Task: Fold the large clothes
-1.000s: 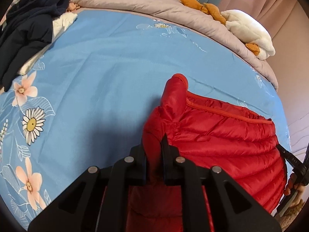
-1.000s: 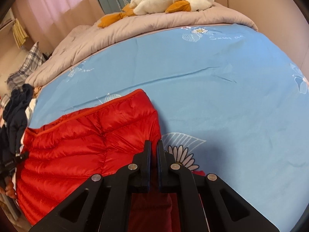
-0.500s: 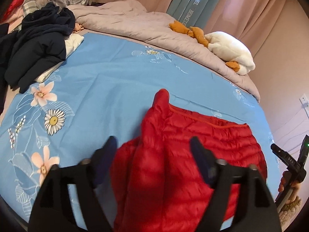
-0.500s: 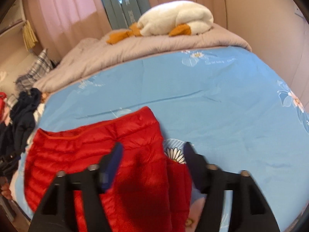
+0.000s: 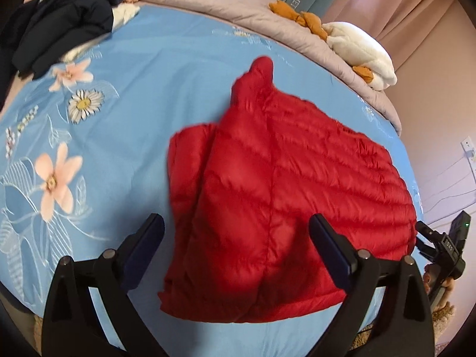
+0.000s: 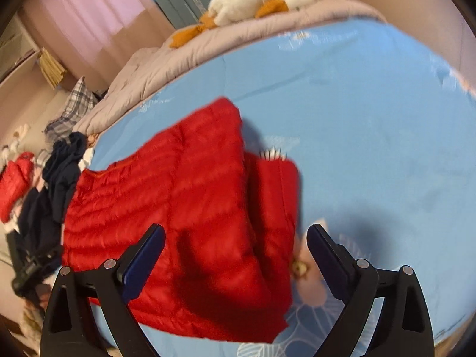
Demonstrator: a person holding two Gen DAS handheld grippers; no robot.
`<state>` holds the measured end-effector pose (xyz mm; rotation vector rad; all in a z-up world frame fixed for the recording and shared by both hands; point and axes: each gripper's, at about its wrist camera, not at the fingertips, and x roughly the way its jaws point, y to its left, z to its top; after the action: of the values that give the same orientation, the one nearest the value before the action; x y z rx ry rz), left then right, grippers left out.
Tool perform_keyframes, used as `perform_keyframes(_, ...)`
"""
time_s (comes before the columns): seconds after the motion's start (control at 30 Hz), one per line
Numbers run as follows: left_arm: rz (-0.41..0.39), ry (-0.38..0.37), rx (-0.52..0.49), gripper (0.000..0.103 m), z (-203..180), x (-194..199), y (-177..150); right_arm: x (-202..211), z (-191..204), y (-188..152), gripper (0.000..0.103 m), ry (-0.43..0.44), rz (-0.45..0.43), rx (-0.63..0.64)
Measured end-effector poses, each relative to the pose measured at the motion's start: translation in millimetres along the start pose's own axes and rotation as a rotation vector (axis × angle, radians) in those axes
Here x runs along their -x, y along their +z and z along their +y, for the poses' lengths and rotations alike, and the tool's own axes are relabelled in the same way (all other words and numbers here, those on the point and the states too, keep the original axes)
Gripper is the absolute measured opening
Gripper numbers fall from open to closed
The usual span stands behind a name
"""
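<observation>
A red quilted puffer jacket (image 5: 285, 196) lies folded on the blue flowered bedsheet (image 5: 142, 98), a sleeve end sticking up at its far corner. It also shows in the right wrist view (image 6: 190, 217). My left gripper (image 5: 236, 238) is open and empty, held above the jacket's near edge. My right gripper (image 6: 235, 244) is open and empty above the jacket's near edge too. The right gripper also shows at the left wrist view's right edge (image 5: 443, 253).
A dark navy garment pile (image 5: 65, 20) lies at the bed's far left, and shows in the right wrist view (image 6: 56, 184). A grey duvet (image 5: 238, 9) and a white plush duck (image 5: 360, 50) lie along the far side. Another red garment (image 6: 15, 184) lies off the bed.
Both grippers were shut on the jacket one second ago. They opened, let go of it and pulled back upward. The jacket now lies on the sheet.
</observation>
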<state>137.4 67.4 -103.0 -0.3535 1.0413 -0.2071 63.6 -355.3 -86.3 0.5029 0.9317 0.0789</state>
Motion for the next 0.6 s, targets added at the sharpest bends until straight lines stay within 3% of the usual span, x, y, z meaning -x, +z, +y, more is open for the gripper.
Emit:
perform_keyframes(0.13, 0.024, -0.023, -0.005, 0.098, -2, -9, -5, -11, 1, -7, 0.095, 0.057, 0.042, -0.001)
perform_keyframes(0.6, 0.072, -0.077, 0.021, 0.103, 1, -42, -3, -42, 2, -7, 0.096, 0.1, 0.134, 0.023)
